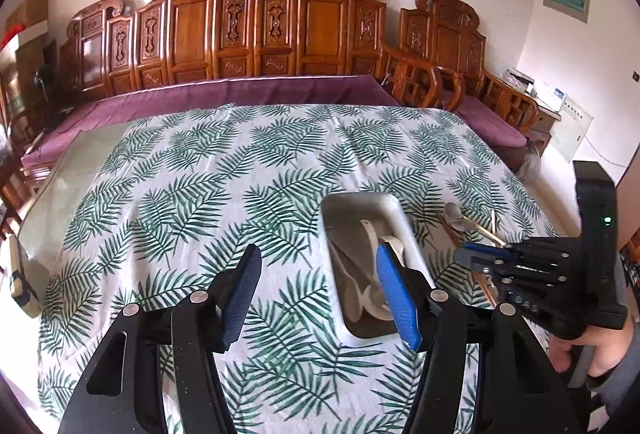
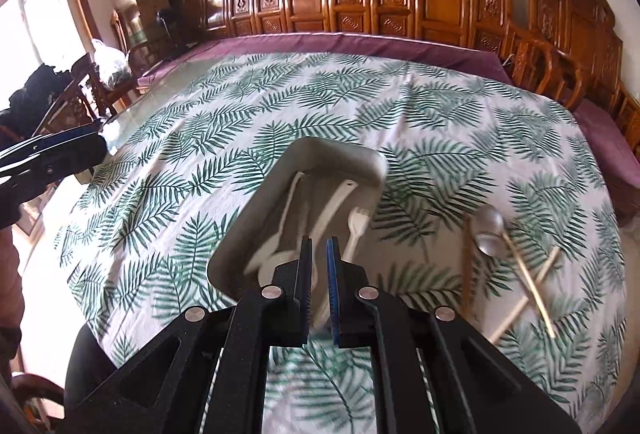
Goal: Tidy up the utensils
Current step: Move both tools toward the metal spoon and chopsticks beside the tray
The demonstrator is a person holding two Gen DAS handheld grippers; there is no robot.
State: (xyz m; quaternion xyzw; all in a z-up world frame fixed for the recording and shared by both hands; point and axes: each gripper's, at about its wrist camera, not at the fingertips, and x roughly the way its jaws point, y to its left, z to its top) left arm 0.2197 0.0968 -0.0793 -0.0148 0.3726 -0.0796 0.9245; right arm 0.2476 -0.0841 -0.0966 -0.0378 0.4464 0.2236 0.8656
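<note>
White plastic fork point(image 2: 354, 230) in narrow right tongs point(image 2: 319, 254) points to 12 o'clock over the tray point(image 2: 340, 150); left tongs point(image 1: 320, 270) gape wide.

A grey rectangular tray point(image 2: 362, 158) with rounded corners is seen at the middle of the leaf-print cloth, its long side running toward 12 o'clock. White plastic spoons point(image 2: 280, 230) are laid inside it, handles pointing toward 12 o'clock. A white plastic fork point(image 2: 355, 230) is propped on the tray's rim at 3 o'clock, tines up. At 3 o'clock of the tray, apart from it, a metal spoon point(image 2: 489, 230) is laid on the cloth, crossed by pale wooden chopsticks point(image 2: 528, 280) lying scattered and unaligned.
</note>
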